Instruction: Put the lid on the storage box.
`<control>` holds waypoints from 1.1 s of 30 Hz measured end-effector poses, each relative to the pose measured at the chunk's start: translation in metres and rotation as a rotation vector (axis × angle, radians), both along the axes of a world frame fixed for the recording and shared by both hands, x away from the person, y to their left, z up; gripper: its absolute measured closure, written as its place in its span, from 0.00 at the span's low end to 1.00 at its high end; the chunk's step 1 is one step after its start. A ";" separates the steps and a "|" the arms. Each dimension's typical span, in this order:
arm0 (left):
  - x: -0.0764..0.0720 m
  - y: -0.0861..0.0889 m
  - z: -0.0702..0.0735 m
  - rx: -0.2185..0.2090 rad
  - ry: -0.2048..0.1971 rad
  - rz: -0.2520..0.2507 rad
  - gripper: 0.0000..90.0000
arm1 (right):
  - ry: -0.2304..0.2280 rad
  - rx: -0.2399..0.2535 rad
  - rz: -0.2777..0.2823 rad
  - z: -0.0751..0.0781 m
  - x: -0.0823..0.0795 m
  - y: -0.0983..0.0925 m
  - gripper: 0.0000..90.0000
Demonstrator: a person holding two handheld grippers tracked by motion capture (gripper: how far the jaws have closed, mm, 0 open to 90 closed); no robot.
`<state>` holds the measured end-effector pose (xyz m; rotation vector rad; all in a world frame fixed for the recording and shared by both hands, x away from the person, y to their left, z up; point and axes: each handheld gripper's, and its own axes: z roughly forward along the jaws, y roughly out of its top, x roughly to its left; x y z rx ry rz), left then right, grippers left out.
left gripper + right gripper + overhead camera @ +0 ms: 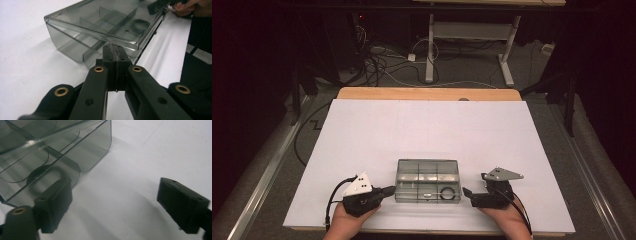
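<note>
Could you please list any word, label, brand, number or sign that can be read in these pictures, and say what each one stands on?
There is no readable text in any view.
Clear compartment box: no label, print or number on its lid or walls.
Left gripper, shut, and right gripper, open: plain black jaws with brass rivets, no brand visible.
White table sheet: blank.
</note>
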<state>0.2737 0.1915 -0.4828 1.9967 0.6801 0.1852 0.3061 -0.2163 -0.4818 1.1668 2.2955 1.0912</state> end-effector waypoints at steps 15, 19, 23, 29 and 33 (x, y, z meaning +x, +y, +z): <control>0.009 0.016 -0.005 0.031 -0.006 0.078 0.98 | -0.004 0.003 -0.029 0.000 0.001 -0.001 0.00; 0.017 0.028 -0.006 0.032 -0.001 0.128 0.98 | -0.008 0.005 -0.028 0.000 0.001 -0.001 0.00; 0.024 0.037 -0.006 0.034 -0.002 0.168 0.98 | -0.009 0.007 -0.026 0.000 0.001 -0.001 0.00; 0.039 0.049 -0.003 0.049 -0.017 0.227 0.98 | -0.016 0.015 -0.026 0.001 0.001 -0.001 0.00; 0.052 0.056 -0.003 0.032 0.001 0.244 0.98 | -0.024 0.019 -0.026 0.002 0.002 -0.002 0.00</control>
